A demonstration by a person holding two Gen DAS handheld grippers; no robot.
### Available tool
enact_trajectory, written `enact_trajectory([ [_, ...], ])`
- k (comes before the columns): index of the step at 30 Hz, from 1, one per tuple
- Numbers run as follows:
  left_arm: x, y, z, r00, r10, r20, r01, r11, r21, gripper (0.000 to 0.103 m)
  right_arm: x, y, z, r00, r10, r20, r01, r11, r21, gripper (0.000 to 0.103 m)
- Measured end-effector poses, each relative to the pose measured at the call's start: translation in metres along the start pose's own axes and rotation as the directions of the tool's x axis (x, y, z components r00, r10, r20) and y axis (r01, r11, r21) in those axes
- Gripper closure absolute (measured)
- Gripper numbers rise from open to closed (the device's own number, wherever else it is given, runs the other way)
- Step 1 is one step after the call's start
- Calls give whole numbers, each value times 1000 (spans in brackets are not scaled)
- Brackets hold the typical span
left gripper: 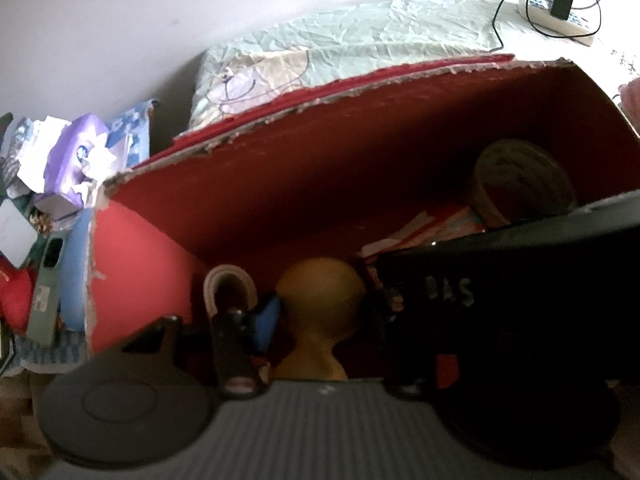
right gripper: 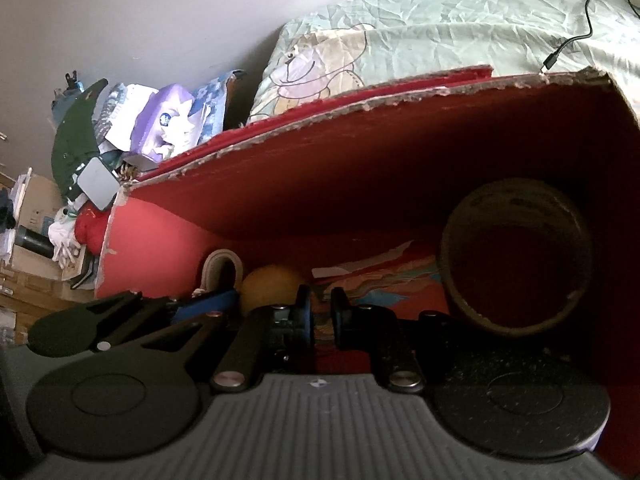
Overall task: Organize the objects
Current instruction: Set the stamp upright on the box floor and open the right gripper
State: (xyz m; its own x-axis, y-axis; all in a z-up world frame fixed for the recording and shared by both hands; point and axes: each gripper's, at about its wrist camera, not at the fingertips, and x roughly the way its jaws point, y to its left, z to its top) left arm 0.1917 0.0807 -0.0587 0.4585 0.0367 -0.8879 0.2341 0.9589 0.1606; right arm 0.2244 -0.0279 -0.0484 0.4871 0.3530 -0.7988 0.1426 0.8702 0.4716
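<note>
1. Evidently mid-packing: left hand-held gripper (left gripper: 324,320) straddles the yellow ball (left gripper: 320,296) inside the red box (left gripper: 340,140); I cannot tell whether it grips.
2. Right hand-held gripper (right gripper: 322,308) is slightly parted and empty; next, probably withdraw cleanly.

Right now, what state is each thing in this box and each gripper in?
Red box: open, rim torn.
Yellow bulb: inside box, between left gripper fingers, grip unclear.
Large tape roll: inside box, propped on edge.
Right gripper: fingers slightly apart, nothing between.
</note>
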Motion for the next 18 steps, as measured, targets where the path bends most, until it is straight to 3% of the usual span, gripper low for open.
enact_trajectory([
  [18, 3, 3, 5, 1000, -2, -26, 1, 1000, -25, 51, 1, 3, 1, 1000, -26, -1, 26, 999, -21, 91],
])
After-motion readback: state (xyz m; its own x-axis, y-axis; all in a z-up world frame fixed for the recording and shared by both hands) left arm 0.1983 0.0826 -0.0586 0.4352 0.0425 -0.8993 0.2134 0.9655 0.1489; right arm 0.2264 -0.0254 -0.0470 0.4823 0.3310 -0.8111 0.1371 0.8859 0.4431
